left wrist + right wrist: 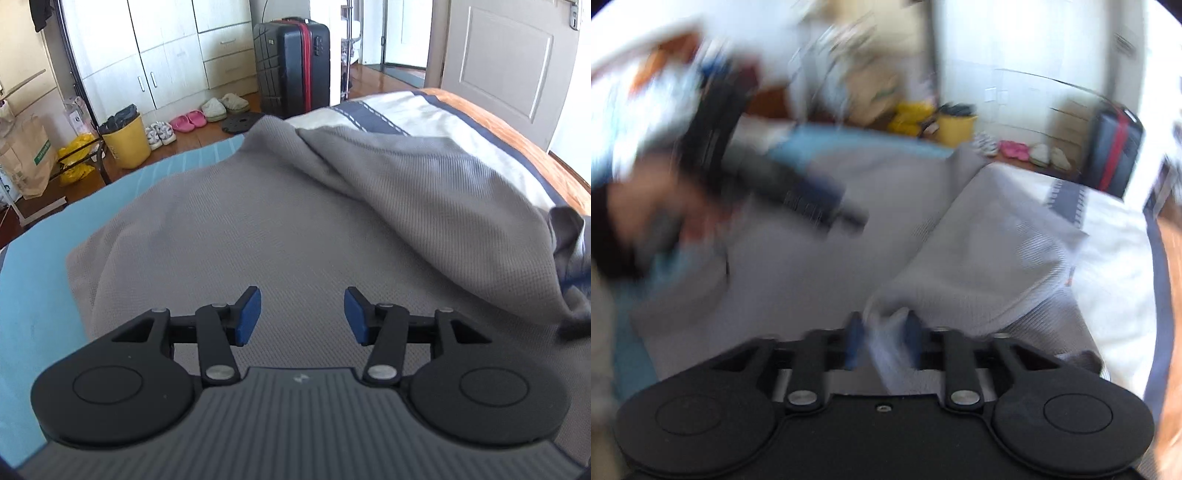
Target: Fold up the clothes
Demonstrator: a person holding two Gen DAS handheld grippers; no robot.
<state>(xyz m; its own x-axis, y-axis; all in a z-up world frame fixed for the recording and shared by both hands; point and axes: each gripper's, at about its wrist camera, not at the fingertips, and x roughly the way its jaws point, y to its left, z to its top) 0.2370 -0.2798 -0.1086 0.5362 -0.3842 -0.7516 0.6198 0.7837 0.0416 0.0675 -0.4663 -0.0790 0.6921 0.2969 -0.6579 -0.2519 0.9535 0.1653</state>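
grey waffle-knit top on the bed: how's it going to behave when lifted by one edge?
Likely floppy: the grey top already drapes in soft folds where its right side is turned over. The textured knit probably grips the blue pads rather than slipping. Fabric sits between the right gripper fingers, bunching there, so expect sagging, not a clean edge.

We find the right wrist view smeared by motion; the left gripper [798,192] and hand [661,210] there are indistinct. Right pads [855,338] partly hidden by cloth [990,251]; grip undetermined. Suitcase [291,66] detail unreadable.
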